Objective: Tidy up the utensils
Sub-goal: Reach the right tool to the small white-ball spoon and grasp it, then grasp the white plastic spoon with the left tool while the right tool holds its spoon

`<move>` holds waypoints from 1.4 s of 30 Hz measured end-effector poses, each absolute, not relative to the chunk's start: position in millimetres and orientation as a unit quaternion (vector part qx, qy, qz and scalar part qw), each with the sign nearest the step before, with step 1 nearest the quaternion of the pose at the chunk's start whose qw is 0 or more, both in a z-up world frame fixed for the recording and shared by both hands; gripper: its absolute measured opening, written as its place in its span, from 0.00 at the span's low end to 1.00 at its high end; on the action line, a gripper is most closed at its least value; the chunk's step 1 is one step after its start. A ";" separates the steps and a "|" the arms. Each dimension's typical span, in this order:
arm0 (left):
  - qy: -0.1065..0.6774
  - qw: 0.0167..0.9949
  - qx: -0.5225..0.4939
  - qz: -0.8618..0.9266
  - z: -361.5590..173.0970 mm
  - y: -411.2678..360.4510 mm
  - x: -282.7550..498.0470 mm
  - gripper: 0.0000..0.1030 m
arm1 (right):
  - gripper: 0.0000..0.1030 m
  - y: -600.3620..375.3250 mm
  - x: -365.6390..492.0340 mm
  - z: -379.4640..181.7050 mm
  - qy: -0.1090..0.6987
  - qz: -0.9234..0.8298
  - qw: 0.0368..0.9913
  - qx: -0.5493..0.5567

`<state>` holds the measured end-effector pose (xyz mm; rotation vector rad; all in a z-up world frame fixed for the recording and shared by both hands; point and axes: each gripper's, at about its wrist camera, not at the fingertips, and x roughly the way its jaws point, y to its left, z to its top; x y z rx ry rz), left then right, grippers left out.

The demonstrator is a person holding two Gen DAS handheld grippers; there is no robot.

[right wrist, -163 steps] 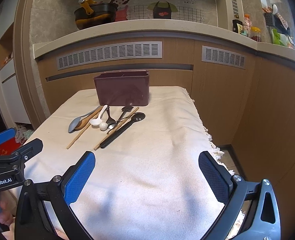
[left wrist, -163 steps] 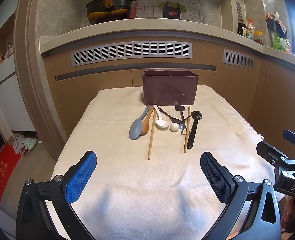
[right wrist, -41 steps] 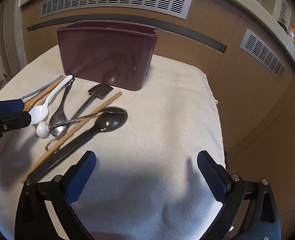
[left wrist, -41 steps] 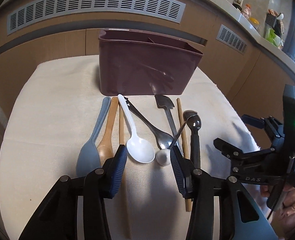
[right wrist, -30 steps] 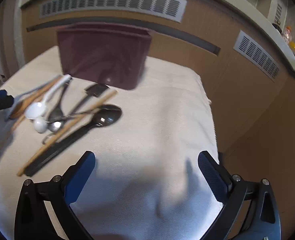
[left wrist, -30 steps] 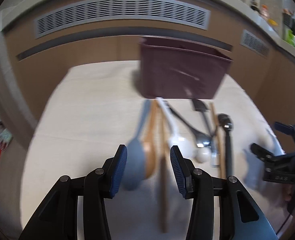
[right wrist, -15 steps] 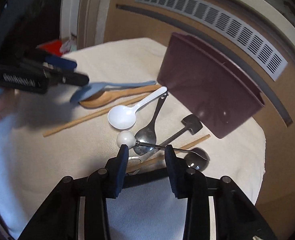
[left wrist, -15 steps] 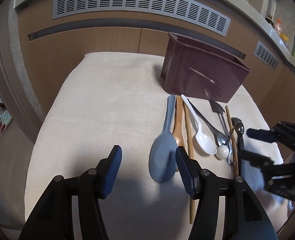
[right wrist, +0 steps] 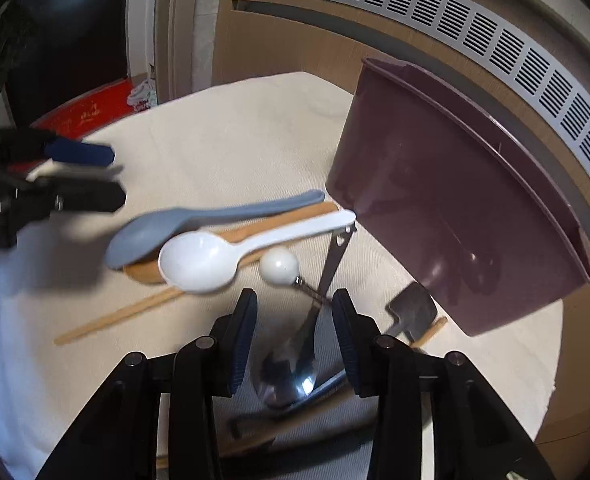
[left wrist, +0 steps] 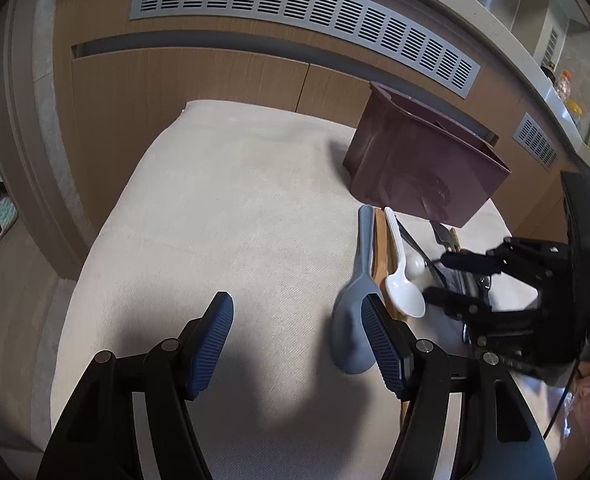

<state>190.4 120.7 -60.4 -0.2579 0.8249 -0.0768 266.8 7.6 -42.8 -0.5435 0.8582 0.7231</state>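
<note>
Several utensils lie on a cream cloth in front of a maroon utensil box (right wrist: 455, 208) (left wrist: 419, 168): a grey-blue spoon (right wrist: 199, 220) (left wrist: 355, 308), a wooden spoon (right wrist: 255, 232), a white spoon (right wrist: 223, 252) (left wrist: 401, 276), a white-ball-ended stirrer (right wrist: 279, 266), a metal spoon (right wrist: 295, 364), a small black spatula (right wrist: 411, 312) and wooden chopsticks (right wrist: 115, 320). My right gripper (right wrist: 295, 332) is half open, low over the metal spoon, holding nothing. My left gripper (left wrist: 299, 344) is open and empty, its right finger beside the grey-blue spoon's bowl.
The cloth-covered table (left wrist: 215, 220) ends at a wooden cabinet wall with vent grilles (left wrist: 295, 12) behind the box. The floor drops off at the left, with a red mat (right wrist: 91, 108). The right gripper (left wrist: 495, 288) shows in the left wrist view.
My right gripper has dropped lower and closer over the metal spoon. My left gripper has shifted left and opened wider beside the grey-blue spoon.
</note>
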 end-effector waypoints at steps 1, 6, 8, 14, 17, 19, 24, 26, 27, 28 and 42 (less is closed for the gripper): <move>0.401 0.907 -0.125 -0.037 -61.4 120.7 190.4 0.66 | 0.36 9.0 270.9 -42.3 0.406 0.343 0.810 -0.246; 0.404 0.905 -0.126 -0.040 -62.4 118.5 190.7 0.67 | 0.36 21.8 290.6 -48.1 0.425 0.356 0.797 -0.238; 0.403 0.905 -0.125 -0.043 -61.4 117.5 189.8 0.67 | 0.36 22.7 293.6 -49.3 0.422 0.362 0.795 -0.242; 0.406 0.905 -0.121 -0.040 -60.8 115.5 188.1 0.67 | 0.22 14.5 298.8 -42.3 0.442 0.351 0.795 -0.223; 0.408 0.904 -0.116 -0.048 -59.5 109.2 187.7 0.67 | 0.19 0.8 294.8 -26.1 0.438 0.330 0.812 -0.198; 0.406 0.906 -0.104 -0.057 -57.7 101.3 186.8 0.67 | 0.19 -11.4 295.1 -9.9 0.434 0.308 0.827 -0.180; 0.383 0.918 -0.049 -0.091 -50.9 66.3 180.8 0.67 | 0.19 -50.0 297.7 26.1 0.424 0.253 0.860 -0.125; 0.375 0.921 -0.021 -0.107 -49.4 50.0 179.2 0.66 | 0.19 -61.3 296.2 31.7 0.419 0.230 0.871 -0.115; 0.371 0.922 -0.005 -0.115 -49.1 42.0 178.7 0.66 | 0.19 -71.7 297.8 34.7 0.421 0.219 0.874 -0.104; 0.364 0.924 0.016 -0.117 -49.1 32.4 177.3 0.66 | 0.19 -82.2 299.3 36.9 0.425 0.215 0.874 -0.093; 0.402 0.911 0.054 -0.080 -70.5 -1.5 213.0 0.32 | 0.19 -135.5 261.8 43.2 0.407 0.189 0.893 0.002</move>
